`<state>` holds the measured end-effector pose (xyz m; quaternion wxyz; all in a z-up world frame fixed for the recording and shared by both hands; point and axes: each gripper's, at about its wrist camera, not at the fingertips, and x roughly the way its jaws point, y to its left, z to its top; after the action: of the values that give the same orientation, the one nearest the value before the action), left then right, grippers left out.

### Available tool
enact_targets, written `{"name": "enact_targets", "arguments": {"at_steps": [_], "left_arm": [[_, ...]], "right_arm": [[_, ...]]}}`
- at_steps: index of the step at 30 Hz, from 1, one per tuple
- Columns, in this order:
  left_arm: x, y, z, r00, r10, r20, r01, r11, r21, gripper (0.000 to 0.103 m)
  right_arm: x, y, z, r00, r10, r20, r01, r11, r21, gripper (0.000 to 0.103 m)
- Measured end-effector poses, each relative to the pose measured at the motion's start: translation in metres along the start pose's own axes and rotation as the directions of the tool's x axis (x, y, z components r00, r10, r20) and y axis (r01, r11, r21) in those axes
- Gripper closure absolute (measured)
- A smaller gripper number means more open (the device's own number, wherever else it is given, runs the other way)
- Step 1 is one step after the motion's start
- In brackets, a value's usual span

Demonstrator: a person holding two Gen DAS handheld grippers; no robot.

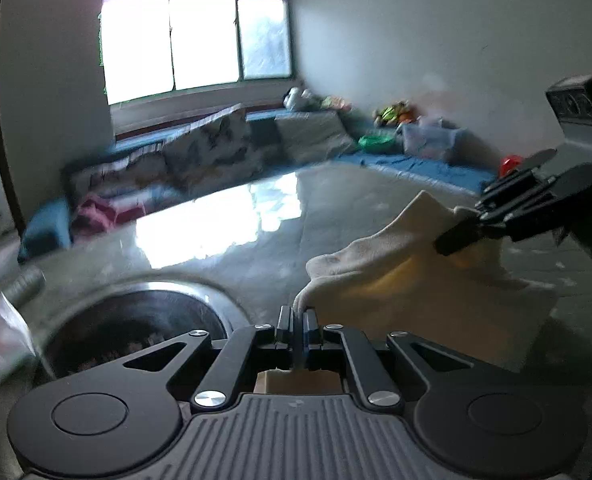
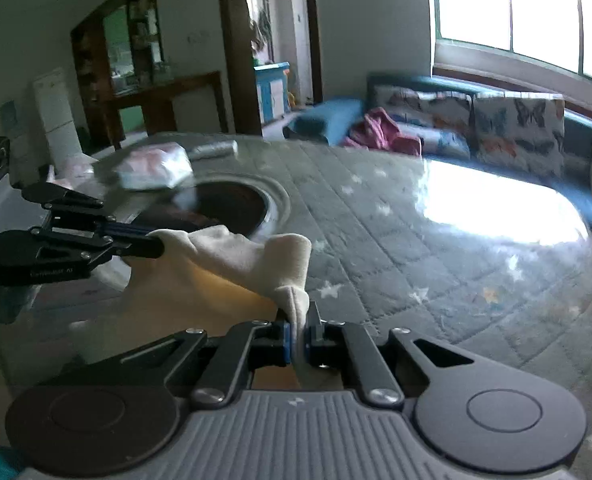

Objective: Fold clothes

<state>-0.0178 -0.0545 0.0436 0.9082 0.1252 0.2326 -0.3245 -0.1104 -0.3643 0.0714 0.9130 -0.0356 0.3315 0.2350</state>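
Note:
A cream-coloured cloth garment [image 1: 396, 264] hangs stretched between my two grippers above a grey quilted table [image 1: 255, 240]. My left gripper [image 1: 298, 314] is shut on one corner of the cloth. My right gripper [image 2: 300, 320] is shut on the other corner of the cloth [image 2: 247, 260]. In the left wrist view the right gripper [image 1: 452, 240] shows at the right, pinching the cloth. In the right wrist view the left gripper [image 2: 151, 242] shows at the left, pinching the cloth. The lower part of the cloth droops toward the table.
A round dark recess with a metal rim [image 1: 135, 320] is set in the table, left of the cloth. A white and pink packet [image 2: 155, 168] and a grey roll [image 2: 211, 148] lie beyond it. A sofa with patterned cushions [image 2: 476, 120] stands behind the table.

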Motion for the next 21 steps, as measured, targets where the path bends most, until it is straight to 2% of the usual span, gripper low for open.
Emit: {"name": "enact_targets", "arguments": {"at_steps": [3,4,6,8,9,12,15,17,19,21], "left_arm": [[0.016,0.004,-0.005,0.999,0.028,-0.038,-0.028,0.999,-0.016,0.098],[0.022,0.006,-0.007,0.998,0.037,-0.051,-0.038,0.999,-0.021,0.096],[0.033,0.008,-0.011,0.996,0.055,-0.076,-0.058,0.998,-0.031,0.093],[0.042,0.011,-0.014,0.992,0.073,-0.099,-0.077,0.996,-0.042,0.088],[0.04,0.011,-0.013,0.992,0.083,-0.1,-0.088,0.995,-0.05,0.087],[0.03,0.007,-0.011,0.988,0.127,-0.084,-0.132,0.989,-0.06,0.086],[0.024,0.006,-0.001,0.989,0.129,-0.069,-0.135,0.987,-0.091,0.086],[0.022,0.0,0.004,0.994,0.098,-0.058,-0.103,0.99,-0.099,0.086],[0.021,-0.008,0.009,0.998,0.047,-0.046,-0.051,0.994,-0.098,0.088],[0.026,-0.014,0.011,0.999,0.015,-0.052,-0.02,0.995,-0.099,0.089]], "right_arm": [[0.026,-0.007,-0.01,0.999,-0.038,-0.029,0.039,0.998,0.049,0.095],[0.034,-0.009,-0.014,0.998,-0.051,-0.04,0.054,0.996,0.066,0.088],[0.04,-0.013,-0.019,0.996,-0.076,-0.047,0.08,0.992,0.096,0.083],[0.037,-0.02,-0.021,0.995,-0.093,-0.027,0.095,0.988,0.125,0.073],[0.033,-0.021,-0.021,0.995,-0.104,-0.013,0.105,0.985,0.135,0.072],[0.022,-0.024,-0.018,0.987,-0.158,0.02,0.153,0.976,0.155,0.072],[0.011,-0.024,-0.013,0.983,-0.179,0.047,0.17,0.973,0.155,0.073],[0.007,-0.021,-0.01,0.984,-0.166,0.057,0.157,0.978,0.139,0.075],[0.012,-0.015,-0.008,0.992,-0.116,0.042,0.11,0.986,0.129,0.079],[0.021,-0.009,-0.007,0.996,-0.09,0.024,0.087,0.99,0.113,0.08]]}}
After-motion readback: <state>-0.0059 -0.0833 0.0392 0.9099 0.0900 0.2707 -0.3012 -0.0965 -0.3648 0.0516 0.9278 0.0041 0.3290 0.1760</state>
